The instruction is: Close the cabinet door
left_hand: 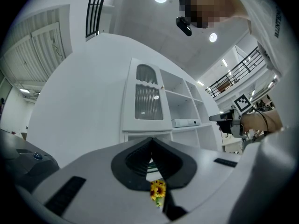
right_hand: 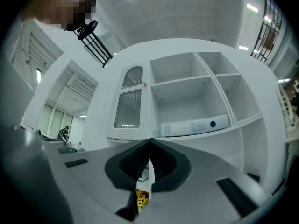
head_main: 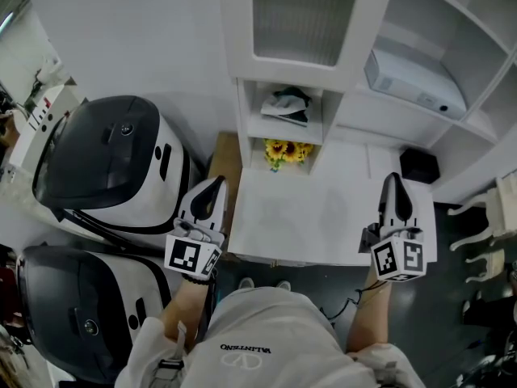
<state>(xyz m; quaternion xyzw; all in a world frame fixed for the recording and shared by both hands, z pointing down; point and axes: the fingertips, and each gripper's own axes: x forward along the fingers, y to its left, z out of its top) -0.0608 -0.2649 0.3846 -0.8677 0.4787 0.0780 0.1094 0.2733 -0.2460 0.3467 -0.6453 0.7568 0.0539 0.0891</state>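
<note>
The white cabinet (head_main: 355, 95) stands ahead of me. Its ribbed-glass door (head_main: 295, 14) at the upper left looks flush with the cabinet front; the same door (left_hand: 148, 97) shows in the left gripper view and, with a small knob, as the door (right_hand: 128, 101) in the right gripper view. My left gripper (head_main: 213, 186) hovers at the left edge of a white counter (head_main: 323, 217), shut and empty. My right gripper (head_main: 393, 181) hovers at the counter's right side, also shut and empty. Both the left gripper (left_hand: 152, 141) and the right gripper (right_hand: 149, 143) point at the cabinet, well short of the door.
To the door's right, open shelves hold a white device (head_main: 416, 83). Below the door, one cubby has a folded item (head_main: 287, 105) and the one under it has sunflowers (head_main: 287, 150). Two large black-and-white machines (head_main: 113, 160) stand at left. A black box (head_main: 419, 165) sits at right.
</note>
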